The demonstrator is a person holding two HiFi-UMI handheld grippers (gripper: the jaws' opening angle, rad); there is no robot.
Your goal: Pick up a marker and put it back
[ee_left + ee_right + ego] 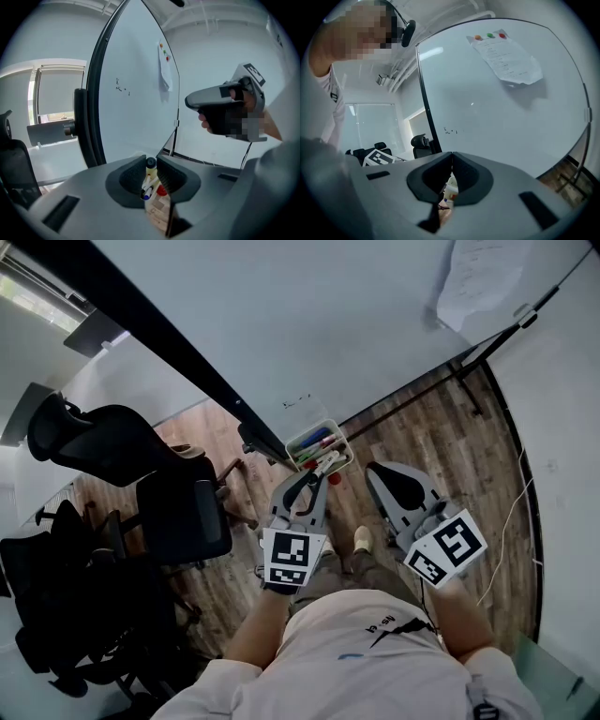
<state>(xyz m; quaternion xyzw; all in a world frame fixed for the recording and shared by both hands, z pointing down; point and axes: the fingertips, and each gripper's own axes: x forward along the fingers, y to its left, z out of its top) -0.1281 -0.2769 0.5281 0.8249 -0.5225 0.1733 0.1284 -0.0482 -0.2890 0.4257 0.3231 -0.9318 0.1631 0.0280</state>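
Observation:
A small clear tray [293,440] with several coloured markers hangs at the lower edge of the whiteboard [309,324]. My left gripper [314,482] sits just below and in front of it, shut on a white marker with a black cap [328,463] that reaches toward the tray. In the left gripper view that marker [150,165] stands upright between the pads of the left gripper [151,160], with the tray's blue and red markers behind it. My right gripper [375,470] hangs to the right of the tray, and in its own view the right gripper [452,153] has its jaws together and empty.
Black office chairs [141,484] crowd the floor at the left. The whiteboard's black frame and stand leg [469,381] run across the wooden floor. A sheet of paper [478,277] is pinned to the board. A white cable [511,521] trails at the right.

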